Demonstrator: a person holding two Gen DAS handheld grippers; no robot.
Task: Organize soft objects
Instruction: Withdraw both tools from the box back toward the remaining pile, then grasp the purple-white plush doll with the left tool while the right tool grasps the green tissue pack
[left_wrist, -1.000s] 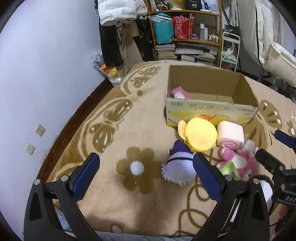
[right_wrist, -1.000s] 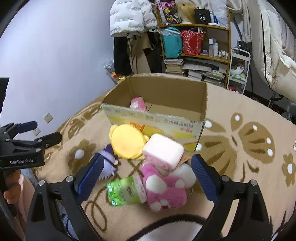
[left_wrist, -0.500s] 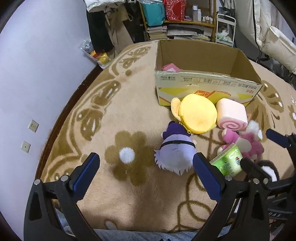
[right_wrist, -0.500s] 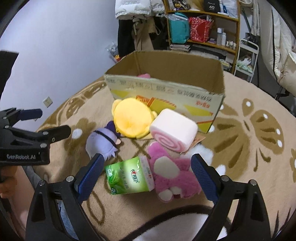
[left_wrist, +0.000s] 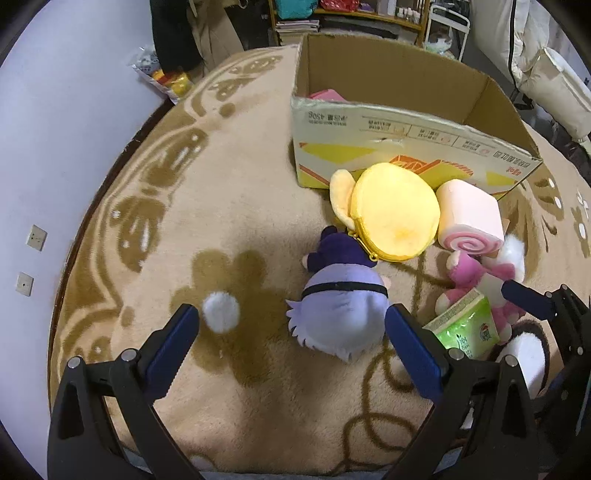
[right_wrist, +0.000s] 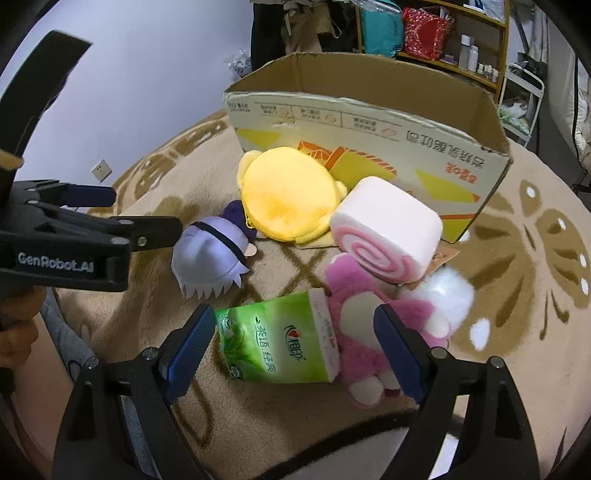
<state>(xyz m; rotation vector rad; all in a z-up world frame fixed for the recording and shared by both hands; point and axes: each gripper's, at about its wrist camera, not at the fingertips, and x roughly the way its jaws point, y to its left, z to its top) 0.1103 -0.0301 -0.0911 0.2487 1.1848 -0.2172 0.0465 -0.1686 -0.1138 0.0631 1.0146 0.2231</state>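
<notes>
The left hand-held gripper (left_wrist: 291, 332) hovers with its jaws spread wide and holding nothing, the purple plush (left_wrist: 338, 306) lying on the rug (left_wrist: 221, 206) between its fingertips. The right hand-held gripper (right_wrist: 295, 332) is likewise wide apart and grips nothing, straddling the green tissue pack (right_wrist: 279, 341), which leans against the pink plush (right_wrist: 373, 332). Beyond them the cardboard box (right_wrist: 369, 122) stands open.

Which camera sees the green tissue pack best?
The right wrist view: the green tissue pack lies whole and close between the open jaws, its printing readable. In the left wrist view only part of it shows, at the side behind a finger.
</notes>
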